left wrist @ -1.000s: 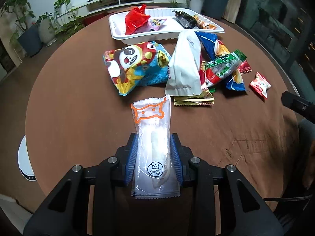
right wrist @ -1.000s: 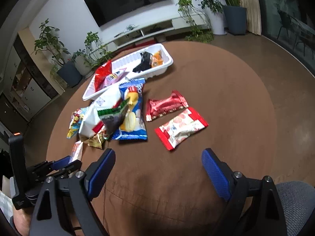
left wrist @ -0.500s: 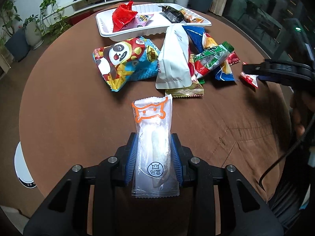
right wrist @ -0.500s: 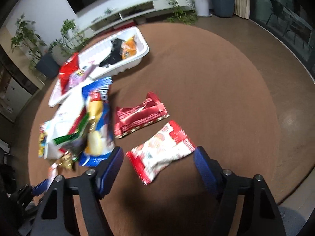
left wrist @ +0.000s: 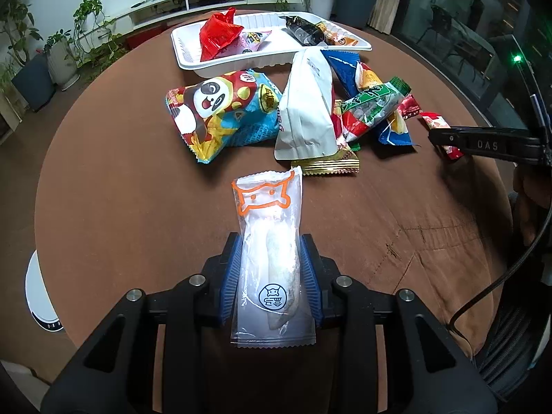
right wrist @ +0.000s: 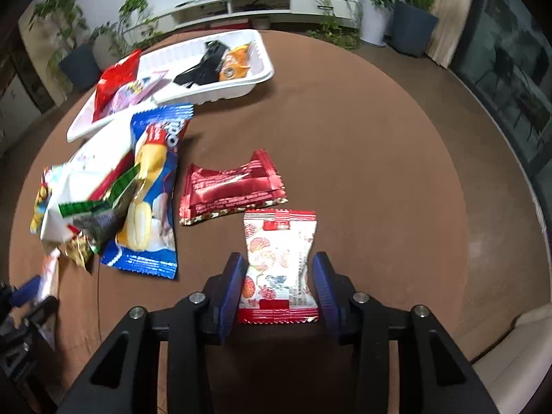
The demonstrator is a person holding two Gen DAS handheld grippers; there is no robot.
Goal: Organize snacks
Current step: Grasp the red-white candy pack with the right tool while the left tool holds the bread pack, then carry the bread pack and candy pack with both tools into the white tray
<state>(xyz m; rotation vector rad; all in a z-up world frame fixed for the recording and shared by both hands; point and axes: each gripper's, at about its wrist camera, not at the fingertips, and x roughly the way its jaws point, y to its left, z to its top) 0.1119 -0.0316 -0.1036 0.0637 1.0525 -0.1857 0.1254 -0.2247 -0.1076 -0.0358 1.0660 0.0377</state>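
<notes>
Holding two snacks at once, so I'd call this early-to-mid task. Left gripper (left wrist: 270, 269): jaws closed on the clear pack (left wrist: 270, 241), which hangs over the near worktop (left wrist: 120, 189). Right gripper (right wrist: 277, 276): jaws pinch the red-white pack (right wrist: 279, 258) at its sides; can't tell if it's lifted or resting on the worktop.

Done: the tray (left wrist: 220, 65) at the far edge has four packs that I can count – a red one (left wrist: 217, 34), a pink one, a black one, an orange one.

Left: the pile just in front of the tray – panda bag (left wrist: 220, 114), white pouch (left wrist: 307, 114), blue bag (right wrist: 151, 200), green pack (left wrist: 372, 103), gold wrapper (left wrist: 324, 165) – plus the dark red bar (right wrist: 231, 186) lying apart beside the pile. Roughly six loose, plus the two I'm holding.

Hard to read: pile overlaps, so there may be more under the pouch. Gold wrapper mostly covered. Right view is motion-blurred on its left edge. Tray's back wall hides whatever sits low behind the red pack.
</notes>
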